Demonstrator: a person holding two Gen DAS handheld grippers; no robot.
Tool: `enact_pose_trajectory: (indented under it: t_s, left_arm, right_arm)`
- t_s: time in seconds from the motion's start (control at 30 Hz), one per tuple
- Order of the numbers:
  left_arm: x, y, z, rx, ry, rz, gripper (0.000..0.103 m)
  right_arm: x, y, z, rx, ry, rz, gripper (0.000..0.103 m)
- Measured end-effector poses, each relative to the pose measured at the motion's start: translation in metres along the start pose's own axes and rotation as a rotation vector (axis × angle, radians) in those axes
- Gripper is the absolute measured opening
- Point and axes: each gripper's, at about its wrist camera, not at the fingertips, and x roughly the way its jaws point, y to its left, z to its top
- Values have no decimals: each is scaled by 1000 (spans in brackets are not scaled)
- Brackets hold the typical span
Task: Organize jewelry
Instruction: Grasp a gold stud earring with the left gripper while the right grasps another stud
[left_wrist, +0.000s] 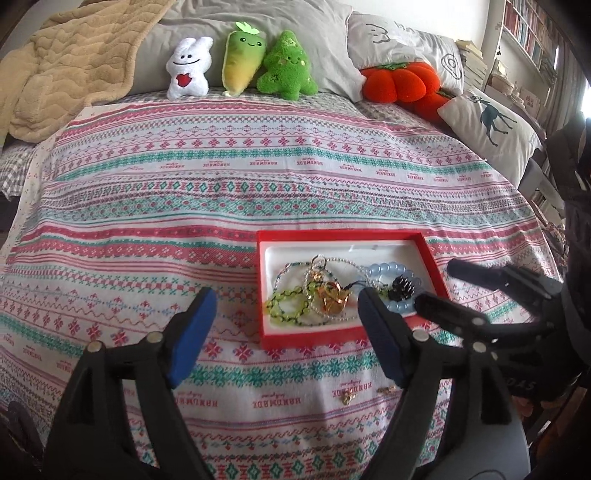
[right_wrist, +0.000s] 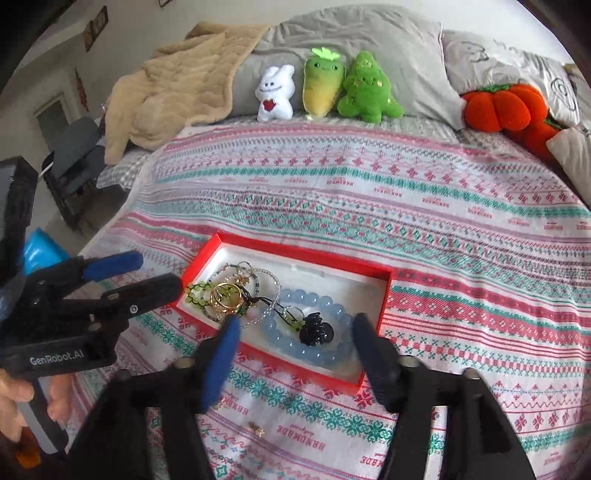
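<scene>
A red box (left_wrist: 351, 338) (right_wrist: 306, 254) with a white lining lies on the patterned bedspread. In it are a blue bead bracelet (right_wrist: 321, 299) (left_wrist: 395, 271), a black hair clip (right_wrist: 316, 332) (left_wrist: 402, 288), a green bead bracelet (left_wrist: 288, 306) (right_wrist: 197, 291), gold pieces (left_wrist: 332, 299) (right_wrist: 227, 295) and clear bead strands. Small gold earrings (left_wrist: 347, 397) (right_wrist: 256, 428) lie on the cloth in front of the box. My left gripper (left_wrist: 286, 325) (right_wrist: 157, 271) hovers open at the box's left end, holding nothing. My right gripper (right_wrist: 295, 321) (left_wrist: 436, 283) is open above the box's right part, pads clear of the clip.
Three plush toys (left_wrist: 240, 62) and an orange pumpkin plush (left_wrist: 400, 81) line the pillows at the head of the bed. A beige blanket (left_wrist: 74, 62) lies at the back left. Bookshelves (left_wrist: 532, 33) stand to the right, a dark chair (right_wrist: 74, 162) to the left.
</scene>
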Motion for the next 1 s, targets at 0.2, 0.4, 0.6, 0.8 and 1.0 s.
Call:
enact_pose_trajectory:
  t_s: [0.2, 0.4, 0.6, 0.8, 1.0]
  left_arm:
    - [-8, 8, -15, -29, 56, -13, 81]
    - [-8, 17, -35, -34, 124, 1, 84]
    - [-5, 20, -58, -12, 187, 9, 86]
    - [8, 9, -77, 15, 223, 3, 86]
    - [12, -23, -80, 111, 169, -94, 72]
  right_arm:
    - [-17, 1, -9, -12, 3, -3, 76]
    - [-32, 5, -25, -37, 18, -39, 83]
    - [-29, 7, -47, -35, 94, -73, 84]
    - [-20, 13, -67, -84, 154, -92, 84]
    - [-18, 14, -78, -117, 175, -92, 84]
